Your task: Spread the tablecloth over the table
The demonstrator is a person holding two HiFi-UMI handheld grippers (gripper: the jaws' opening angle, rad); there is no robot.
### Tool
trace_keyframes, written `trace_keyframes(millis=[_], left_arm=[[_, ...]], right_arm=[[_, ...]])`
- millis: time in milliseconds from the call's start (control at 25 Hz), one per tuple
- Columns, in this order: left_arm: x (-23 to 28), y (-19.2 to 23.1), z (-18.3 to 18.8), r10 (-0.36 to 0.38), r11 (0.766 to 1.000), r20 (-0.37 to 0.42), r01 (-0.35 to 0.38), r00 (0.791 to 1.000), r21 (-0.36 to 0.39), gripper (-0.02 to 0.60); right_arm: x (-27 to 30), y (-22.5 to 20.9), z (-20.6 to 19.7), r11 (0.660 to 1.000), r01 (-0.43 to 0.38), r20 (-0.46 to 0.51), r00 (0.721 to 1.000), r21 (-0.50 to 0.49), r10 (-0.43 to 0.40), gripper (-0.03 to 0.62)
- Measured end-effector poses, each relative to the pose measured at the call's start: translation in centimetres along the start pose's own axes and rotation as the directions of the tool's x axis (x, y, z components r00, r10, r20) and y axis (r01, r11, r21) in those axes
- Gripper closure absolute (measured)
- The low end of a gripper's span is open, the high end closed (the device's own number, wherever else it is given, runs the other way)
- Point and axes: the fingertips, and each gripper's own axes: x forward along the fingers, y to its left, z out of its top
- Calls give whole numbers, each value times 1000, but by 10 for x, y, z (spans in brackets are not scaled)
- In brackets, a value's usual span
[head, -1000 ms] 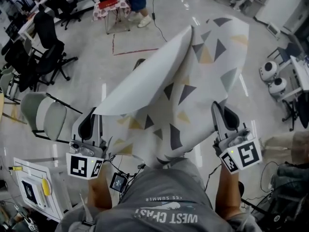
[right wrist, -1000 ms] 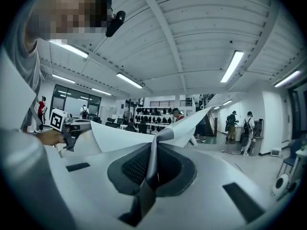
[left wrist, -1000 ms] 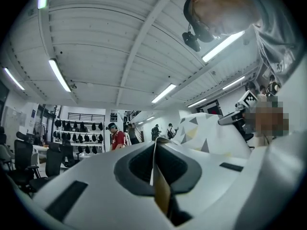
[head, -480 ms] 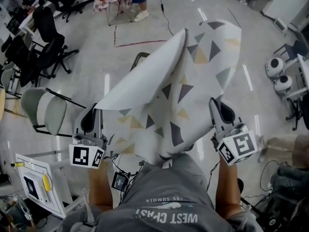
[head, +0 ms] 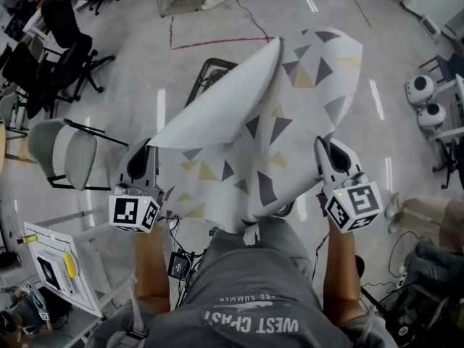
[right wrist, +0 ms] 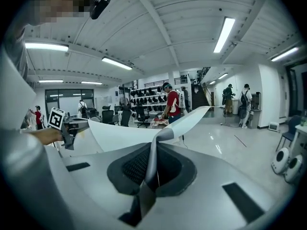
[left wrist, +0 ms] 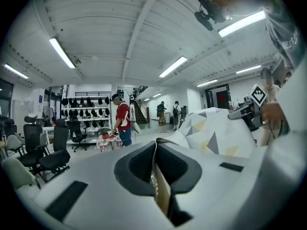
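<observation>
In the head view, bottom centre, the person's grey shirt (head: 246, 278) carries white print reading "WEST", with a second word to its left that cannot be made out. A smaller line above ends in "SUMMER". Nothing else is legible.

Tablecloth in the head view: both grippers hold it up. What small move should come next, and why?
Probably lower both together and pull outward. The left gripper and right gripper each pinch the near edge of the tablecloth, which billows above a dark table frame, its far left part folded back, white underside up.
</observation>
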Motion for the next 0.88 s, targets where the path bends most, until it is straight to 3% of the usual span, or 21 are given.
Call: trace_keyframes(millis=[480,880], left_arm=[[51,4,-68,-12,1000,-116,9,993,-22,581],[87,15,-127,-20,999,-220,13,975,-34,580]], right_arm=[[38,-36,-66,996,42,-105,994,77,-34,577],[62,-56,-117,989,79,-189,981,122,-55,577]])
